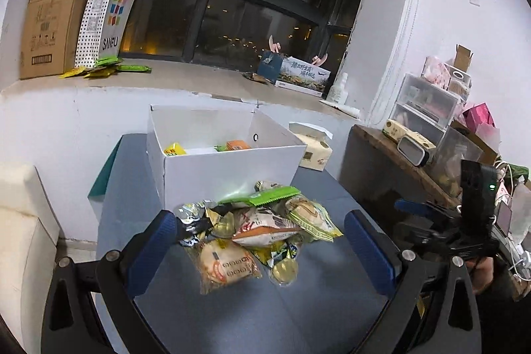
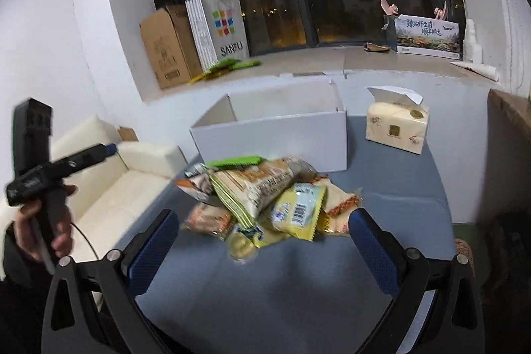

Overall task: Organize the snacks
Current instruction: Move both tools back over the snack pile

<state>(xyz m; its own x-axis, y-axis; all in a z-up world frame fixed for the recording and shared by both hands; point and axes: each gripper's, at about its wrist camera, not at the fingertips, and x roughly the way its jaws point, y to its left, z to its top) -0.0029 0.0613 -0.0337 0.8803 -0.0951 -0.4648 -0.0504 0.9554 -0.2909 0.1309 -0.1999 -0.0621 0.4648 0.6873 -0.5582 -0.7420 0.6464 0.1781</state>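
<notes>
A pile of snack packets (image 1: 255, 231) lies on the grey-blue table (image 1: 298, 304), in front of an open white box (image 1: 229, 168) that holds a few packets. A green packet (image 1: 262, 196) tops the pile. My left gripper (image 1: 260, 241) is open and empty, its blue fingers on either side of the pile. In the right wrist view the pile (image 2: 265, 198) lies before the box (image 2: 275, 138), and my right gripper (image 2: 264, 238) is open and empty just short of it. The left gripper also shows at the left of that view (image 2: 59, 165).
A tissue pack (image 2: 396, 128) stands right of the box. A cream sofa (image 2: 113, 181) sits left of the table. The windowsill holds a cardboard box (image 1: 49, 22), a SANFU bag (image 1: 109, 15) and green packets (image 1: 106, 68). A cluttered shelf (image 1: 431, 135) stands at right.
</notes>
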